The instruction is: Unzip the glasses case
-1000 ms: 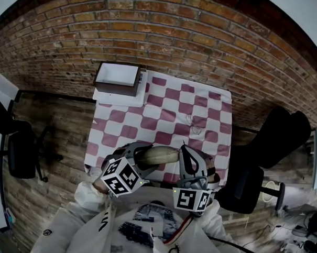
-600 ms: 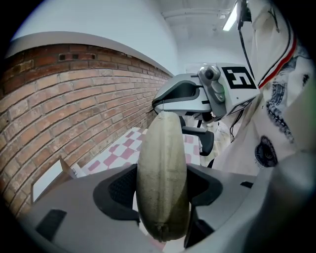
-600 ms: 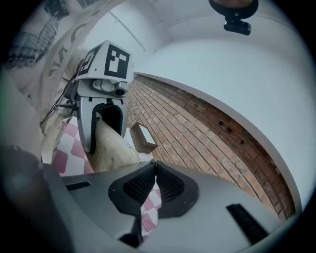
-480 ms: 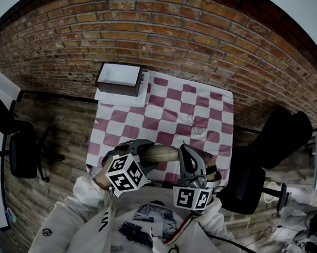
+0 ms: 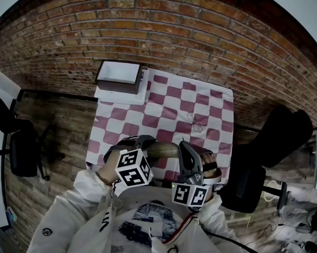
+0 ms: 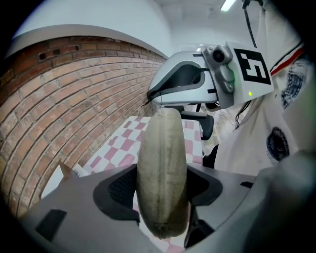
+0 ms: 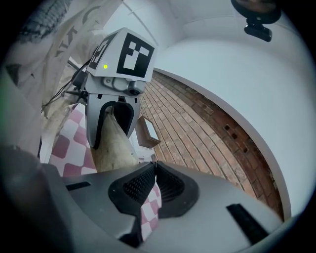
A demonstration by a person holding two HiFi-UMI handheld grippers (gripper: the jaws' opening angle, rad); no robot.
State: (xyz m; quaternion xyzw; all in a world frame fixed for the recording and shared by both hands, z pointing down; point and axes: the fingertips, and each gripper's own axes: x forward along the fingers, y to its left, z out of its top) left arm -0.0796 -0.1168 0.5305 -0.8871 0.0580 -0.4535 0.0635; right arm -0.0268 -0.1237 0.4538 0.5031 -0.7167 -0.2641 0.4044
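Note:
An olive-beige glasses case (image 5: 160, 149) hangs in the air over the near edge of the table. My left gripper (image 5: 141, 146) is shut on one end of it, and in the left gripper view the case (image 6: 163, 168) fills the gap between the jaws of that gripper (image 6: 163, 184). My right gripper (image 5: 185, 148) meets the case's other end. Its jaws are pressed together (image 7: 154, 167), just beyond the case (image 7: 114, 144). In the left gripper view a thin dark zip pull (image 6: 159, 106) runs from the case's top into the right gripper's (image 6: 152, 100) tips.
The table has a red-and-white checked cloth (image 5: 164, 105). An open box with a white inside (image 5: 118, 77) sits at its far left corner. A thin wiry thing (image 5: 193, 123) lies mid-cloth. Black chairs stand at the right (image 5: 281, 136) and left (image 5: 18, 148). A brick wall rises behind.
The left gripper has rolled and its marker cube has swung to the right, towards the body. The right gripper has rolled a little. The case stays held between them.

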